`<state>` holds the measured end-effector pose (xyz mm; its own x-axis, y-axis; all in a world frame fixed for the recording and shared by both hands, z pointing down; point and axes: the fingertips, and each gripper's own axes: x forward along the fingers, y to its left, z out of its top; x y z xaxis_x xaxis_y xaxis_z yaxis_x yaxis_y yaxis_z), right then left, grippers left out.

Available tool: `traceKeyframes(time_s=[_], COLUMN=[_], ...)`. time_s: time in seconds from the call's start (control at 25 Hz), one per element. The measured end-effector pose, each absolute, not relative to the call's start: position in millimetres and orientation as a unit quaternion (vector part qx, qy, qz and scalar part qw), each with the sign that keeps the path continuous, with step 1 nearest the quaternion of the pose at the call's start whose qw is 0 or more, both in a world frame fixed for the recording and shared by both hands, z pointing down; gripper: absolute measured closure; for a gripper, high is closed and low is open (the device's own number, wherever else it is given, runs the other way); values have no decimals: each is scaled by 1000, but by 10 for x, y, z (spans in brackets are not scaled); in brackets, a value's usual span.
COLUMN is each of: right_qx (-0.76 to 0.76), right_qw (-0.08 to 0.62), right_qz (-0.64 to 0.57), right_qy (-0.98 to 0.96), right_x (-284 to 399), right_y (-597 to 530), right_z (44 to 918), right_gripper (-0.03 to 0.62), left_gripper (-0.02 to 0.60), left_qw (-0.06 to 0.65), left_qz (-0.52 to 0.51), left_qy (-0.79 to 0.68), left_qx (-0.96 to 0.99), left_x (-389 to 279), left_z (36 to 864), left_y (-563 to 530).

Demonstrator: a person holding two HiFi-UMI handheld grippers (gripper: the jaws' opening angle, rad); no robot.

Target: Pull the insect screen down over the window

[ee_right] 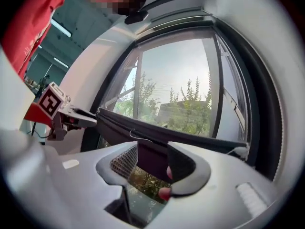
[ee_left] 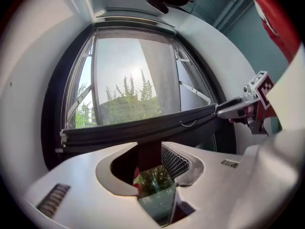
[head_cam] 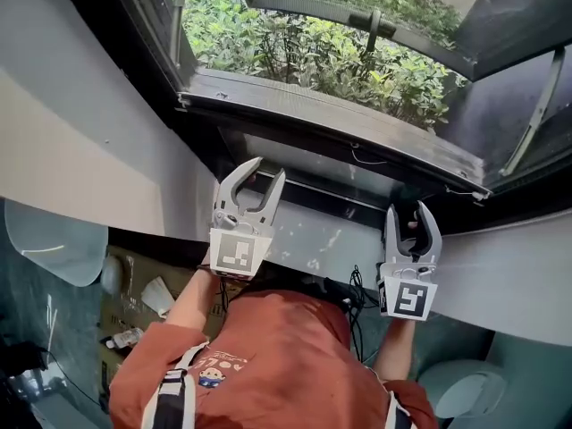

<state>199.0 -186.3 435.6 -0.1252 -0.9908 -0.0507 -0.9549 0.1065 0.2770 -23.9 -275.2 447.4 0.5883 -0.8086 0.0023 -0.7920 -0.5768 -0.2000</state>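
The insect screen's black pull bar (head_cam: 331, 119) runs across the window opening, with a thin white cord (head_cam: 359, 157) on it. My left gripper (head_cam: 259, 179) grips the bar's lower lip left of centre. My right gripper (head_cam: 412, 213) holds it further right. In the left gripper view the bar (ee_left: 133, 130) crosses the frame and a dark part of it fills the gap of my left gripper (ee_left: 150, 163); the right gripper (ee_left: 248, 109) shows at the bar's right end. In the right gripper view the bar (ee_right: 190, 137) sits between the pads of my right gripper (ee_right: 152, 163), and the left gripper (ee_right: 62, 113) is at the left.
Green shrubs (head_cam: 304, 52) lie outside beyond the open casement (head_cam: 375, 12). A pale sill (head_cam: 340, 239) runs under the grippers, flanked by white walls (head_cam: 80, 150). Black cables (head_cam: 353, 289) hang below the sill. Small items lie on the floor at lower left (head_cam: 147, 298).
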Motion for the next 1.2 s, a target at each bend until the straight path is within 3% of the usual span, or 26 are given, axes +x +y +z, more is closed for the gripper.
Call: traceKeyframes(time_s=[0.16, 0.4, 1.04, 1.2], right_qx=[678, 697, 695, 691], right_qw=[34, 0, 17, 17], right_qz=[-77, -51, -53, -55], right_qy=[-730, -716, -717, -720], right_x=[2019, 1948, 2017, 2004], right_y=[-1816, -1767, -1737, -1720], right_z=[4535, 4731, 4791, 4784], right_gripper=[391, 391, 402, 425], left_gripper=[425, 425, 431, 471], left_qw=[2, 6, 18, 19], left_qz=[-21, -18, -19, -15], left_qy=[438, 458, 475, 472], left_qx=[-899, -889, -879, -881], left_x=[-231, -236, -221, -180], left_z=[4698, 4910, 4980, 4970], left_y=[-2573, -2469, -2452, -2446])
